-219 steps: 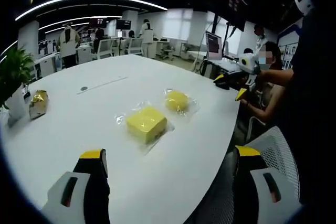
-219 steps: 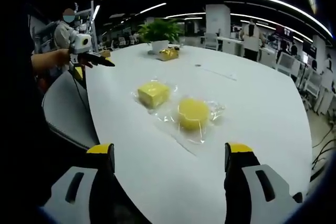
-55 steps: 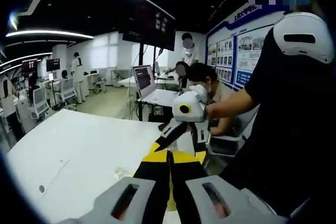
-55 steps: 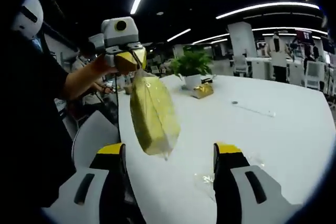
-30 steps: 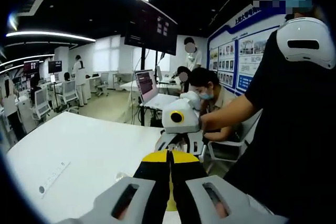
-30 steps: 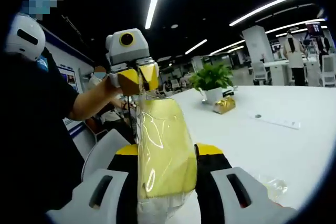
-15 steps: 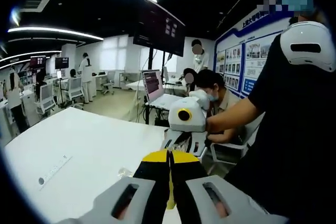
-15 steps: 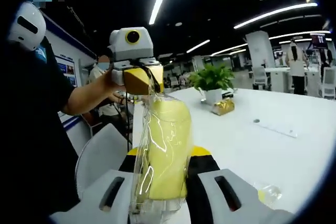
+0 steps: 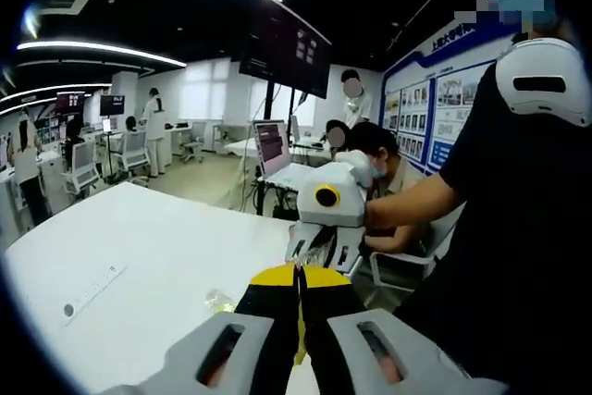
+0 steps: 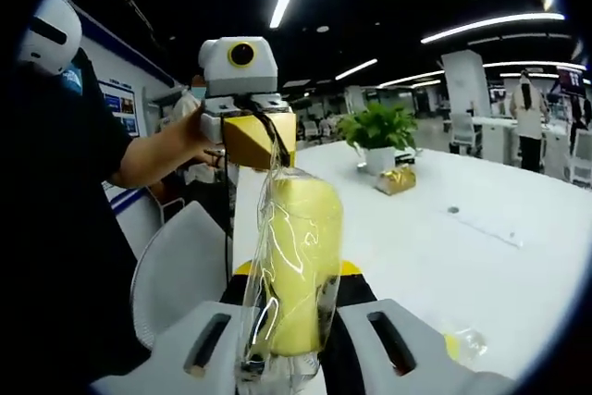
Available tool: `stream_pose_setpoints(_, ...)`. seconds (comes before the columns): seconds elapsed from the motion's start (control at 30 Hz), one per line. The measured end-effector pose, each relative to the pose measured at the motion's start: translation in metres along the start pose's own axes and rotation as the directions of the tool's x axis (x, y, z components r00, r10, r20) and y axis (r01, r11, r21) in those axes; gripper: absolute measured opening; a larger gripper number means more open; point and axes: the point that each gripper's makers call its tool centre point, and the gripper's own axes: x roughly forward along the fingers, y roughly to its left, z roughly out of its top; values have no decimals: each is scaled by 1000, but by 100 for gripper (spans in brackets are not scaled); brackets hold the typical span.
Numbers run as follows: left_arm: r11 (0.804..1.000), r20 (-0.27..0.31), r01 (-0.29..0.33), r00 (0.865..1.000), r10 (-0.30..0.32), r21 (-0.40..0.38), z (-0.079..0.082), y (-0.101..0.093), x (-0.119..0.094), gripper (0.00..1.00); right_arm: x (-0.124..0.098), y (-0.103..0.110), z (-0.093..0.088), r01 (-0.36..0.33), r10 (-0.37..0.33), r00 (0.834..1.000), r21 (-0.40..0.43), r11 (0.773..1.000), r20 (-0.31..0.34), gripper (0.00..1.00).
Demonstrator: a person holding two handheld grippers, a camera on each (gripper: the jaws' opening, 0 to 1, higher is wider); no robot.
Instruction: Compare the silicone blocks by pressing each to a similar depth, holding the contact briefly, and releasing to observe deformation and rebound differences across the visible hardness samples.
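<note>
Since a half-second ago, little changes: the left gripper [image 10: 260, 139] pinches the bag's top at 12 o'clock (jaws closed), while the right gripper [image 10: 294, 321] squeezes the bagged yellow silicone block [image 10: 301, 265] above the counter [image 10: 444, 256].

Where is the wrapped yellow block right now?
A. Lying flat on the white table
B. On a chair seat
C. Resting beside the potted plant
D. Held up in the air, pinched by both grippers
D: in the right gripper view the block hangs in its clear wrap from the left gripper above, while the right gripper squeezes it lower down, above the table.
</note>
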Motion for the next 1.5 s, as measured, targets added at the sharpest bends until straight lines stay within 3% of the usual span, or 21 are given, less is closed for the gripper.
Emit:
stream_pose_setpoints(0.2, 1000, -1, -1, 1000, 1, -5, -3, -1, 2, 0, -3, -3, -4, 10, -11, 1000, -23, 1000, -13, 6)
stream_pose_setpoints(0.33, 1000, -7, -2, 1000, 2, -8, -3, -2, 4, 0, -4, -1, -7, -25, 25, 1000, 20, 999, -15, 8)
stream_pose_setpoints(0.4, 1000, -17, -2, 1000, 2, -9, -5, -2, 4, 0, -4, -6, -8, 3, -3, 1000, -1, 1000, -17, 10)
stream_pose_setpoints(0.53, 998, -23, -11, 1000, 10, -57, -10, 2, 4, 0, -1, -5, -12, -3, 4, 1000, 23, 1000, -25, 14)
stream_pose_setpoints(0.73, 998, -27, -2, 1000, 0, -61, -12, -1, 3, 0, 1, -6, -17, 11, -9, 999, 67, 998, -31, 22)
stream_pose_setpoints(0.83, 997, -19, 6, 1000, -7, -81, -11, -3, 3, 0, 2, -6, -18, 31, -29, 999, 66, 997, -29, 32)
stream_pose_setpoints(1.0, 996, -13, 9, 1000, -11, -91, -11, -4, 1, 0, 2, -12, -13, 68, -70, 997, 91, 994, 25, 61)
stream_pose_setpoints(1.1, 995, -7, 10, 1000, -11, -96, -11, -5, 0, 0, 1, -15, -13, 102, -105, 994, 81, 991, 30, 67)
stream_pose_setpoints(1.17, 995, 0, 11, 1000, -11, -97, -10, -6, -1, 0, 1, -16, -14, 110, -113, 993, 68, 992, 37, 78)
stream_pose_setpoints(1.23, 995, 6, 9, 1000, -8, -99, -9, -7, -1, 0, 2, -17, -13, 122, -128, 991, 106, 987, 50, 88)
stream_pose_setpoints(1.5, 993, -2, 1, 1000, -1, -119, -14, -8, -3, 0, 1, -19, -6, 146, -158, 983, 118, 982, 96, 96)
